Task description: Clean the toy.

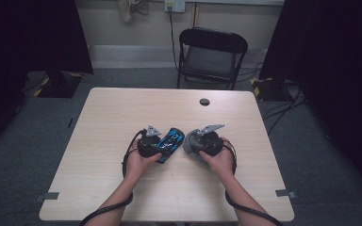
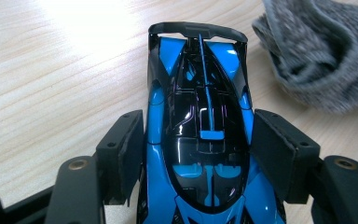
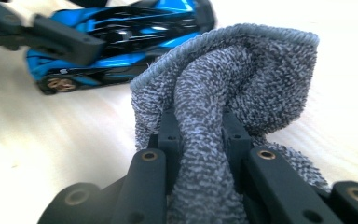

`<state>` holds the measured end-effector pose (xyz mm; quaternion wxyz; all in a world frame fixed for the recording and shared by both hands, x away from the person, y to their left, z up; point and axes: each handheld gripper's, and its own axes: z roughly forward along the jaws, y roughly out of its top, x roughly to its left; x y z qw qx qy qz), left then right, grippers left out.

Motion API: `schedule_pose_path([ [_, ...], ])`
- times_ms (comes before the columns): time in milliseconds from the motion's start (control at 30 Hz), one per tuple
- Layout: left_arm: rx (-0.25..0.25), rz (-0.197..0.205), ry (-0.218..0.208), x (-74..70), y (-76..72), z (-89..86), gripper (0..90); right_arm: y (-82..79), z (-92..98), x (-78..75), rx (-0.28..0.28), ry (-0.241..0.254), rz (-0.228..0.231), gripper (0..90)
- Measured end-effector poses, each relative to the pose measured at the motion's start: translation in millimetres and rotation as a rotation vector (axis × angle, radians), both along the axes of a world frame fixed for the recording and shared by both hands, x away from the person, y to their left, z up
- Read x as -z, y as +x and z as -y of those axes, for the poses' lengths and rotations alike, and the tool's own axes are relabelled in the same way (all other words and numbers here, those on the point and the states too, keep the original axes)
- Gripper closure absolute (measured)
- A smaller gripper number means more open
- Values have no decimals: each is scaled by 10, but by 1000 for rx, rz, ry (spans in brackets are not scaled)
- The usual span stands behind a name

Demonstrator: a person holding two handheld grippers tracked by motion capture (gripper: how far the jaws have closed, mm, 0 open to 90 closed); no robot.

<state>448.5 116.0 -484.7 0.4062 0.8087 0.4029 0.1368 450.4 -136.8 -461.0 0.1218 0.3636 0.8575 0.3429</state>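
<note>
A blue and black toy race car [image 1: 172, 141] lies on the wooden table [image 1: 122, 108] near its middle. My left gripper [image 2: 198, 154] is shut on the toy car [image 2: 200, 140], with one pad pressed on each flank and the rear wing pointing away. Just to the right, my right gripper [image 3: 203, 135] is shut on a bunched grey cloth [image 3: 242, 79], which bulges up past its jaws. In the high view the cloth [image 1: 192, 141] sits close beside the car, in front of the right gripper [image 1: 195, 145]. The right gripper view has the car [image 3: 121, 42] at upper left.
A black folding chair [image 1: 212, 52] stands behind the table's far edge. A round dark grommet [image 1: 204, 101] sits in the tabletop near that edge. Dark curtains hang at both sides, and cables lie on the grey floor to the right.
</note>
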Motion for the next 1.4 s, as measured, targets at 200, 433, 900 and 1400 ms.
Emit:
schedule_pose_path([
  [200, 4, 1, 0, 3, -6, -12, 355, 111, 6, 35, 52, -10, 13, 752],
  [433, 6, 0, 0, 3, -6, -15, 355, 184, -148, 125, 61, -26, 3, 752],
  [900, 6, -2, 1, 2, -7, -15, 355, 145, -258, 179, 27, -13, -8, 751],
  [1400, 2, -5, 3, -1, -9, -13, 355, 19, -334, 188, -37, 16, -27, 752],
])
